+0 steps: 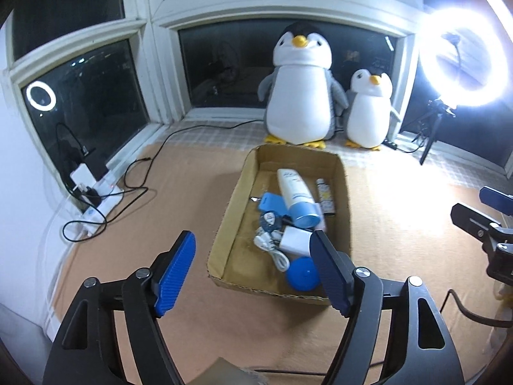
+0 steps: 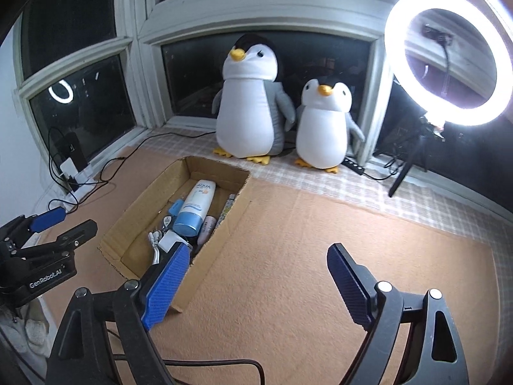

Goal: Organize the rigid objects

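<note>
Nearest the lens in the left wrist view, the left gripper (image 1: 253, 269) stands with its blue pads wide apart and nothing between them; its right pad covers the near right corner of the cardboard box (image 1: 224, 224), and both handles are cut off by the lower edge. At 9 o'clock from the box a power strip (image 1: 96, 205) with tangled black cables lies by the window, its plugs hard to make out.

Inside the box, the white tube with a blue cap (image 1: 296, 192) lies along the box's long axis, cap toward the camera, far end toward 12 o'clock. At 9 o'clock from its cap sit a blue flat piece (image 1: 272, 203) and a small blue-and-white item too blurred to name; at 6 o'clock, a white charger (image 1: 295, 240) with a coiled cable, then a blue round disc (image 1: 303, 272) partly behind the pad. At 3 o'clock a slim patterned stick (image 1: 325, 197) lies parallel to the tube.

Only the right wrist view shows a pink tube (image 2: 206, 226) beside the cap; there the disc is hidden behind the left pad of the right gripper (image 2: 256, 284), whose jaws also gape wide and empty over bare carpet (image 2: 288, 256). Two plush penguins (image 2: 248, 102) stand at 12 o'clock, and a ring light (image 2: 447, 57) glares at 2 o'clock, washing out its surroundings.
</note>
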### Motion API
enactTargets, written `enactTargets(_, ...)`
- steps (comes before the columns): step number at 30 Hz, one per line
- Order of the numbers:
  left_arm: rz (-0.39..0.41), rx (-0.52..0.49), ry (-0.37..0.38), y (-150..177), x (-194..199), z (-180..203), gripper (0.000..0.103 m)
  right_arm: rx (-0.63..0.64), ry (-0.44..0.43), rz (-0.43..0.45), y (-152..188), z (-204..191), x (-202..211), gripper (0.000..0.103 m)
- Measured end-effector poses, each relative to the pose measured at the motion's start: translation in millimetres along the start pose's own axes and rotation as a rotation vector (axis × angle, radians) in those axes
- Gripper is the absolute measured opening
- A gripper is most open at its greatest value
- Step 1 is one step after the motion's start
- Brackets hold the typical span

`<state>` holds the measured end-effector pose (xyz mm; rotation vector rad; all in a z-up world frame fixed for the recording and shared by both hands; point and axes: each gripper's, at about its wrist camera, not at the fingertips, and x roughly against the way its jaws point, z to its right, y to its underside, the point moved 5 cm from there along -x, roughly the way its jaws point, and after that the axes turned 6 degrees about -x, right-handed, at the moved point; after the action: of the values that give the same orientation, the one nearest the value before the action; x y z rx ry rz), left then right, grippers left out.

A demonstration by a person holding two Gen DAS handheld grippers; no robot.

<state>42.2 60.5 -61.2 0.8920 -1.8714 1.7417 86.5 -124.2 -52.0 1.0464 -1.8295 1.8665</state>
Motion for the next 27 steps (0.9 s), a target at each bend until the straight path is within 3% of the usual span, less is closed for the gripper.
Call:
enactTargets(12, 0.036, -0.033, 0.041, -3.7, 25.7, 19.4, 0.079, -0.025, 0.032, 0.039, 7.0, 9.1, 29.0, 0.086)
enactTargets(27, 0.039, -0.037, 0.046, -3.3, 29.4, 21.8, 0.079, -0.047, 0.039, 0.034, 10.4, 11.6, 30.4, 0.086)
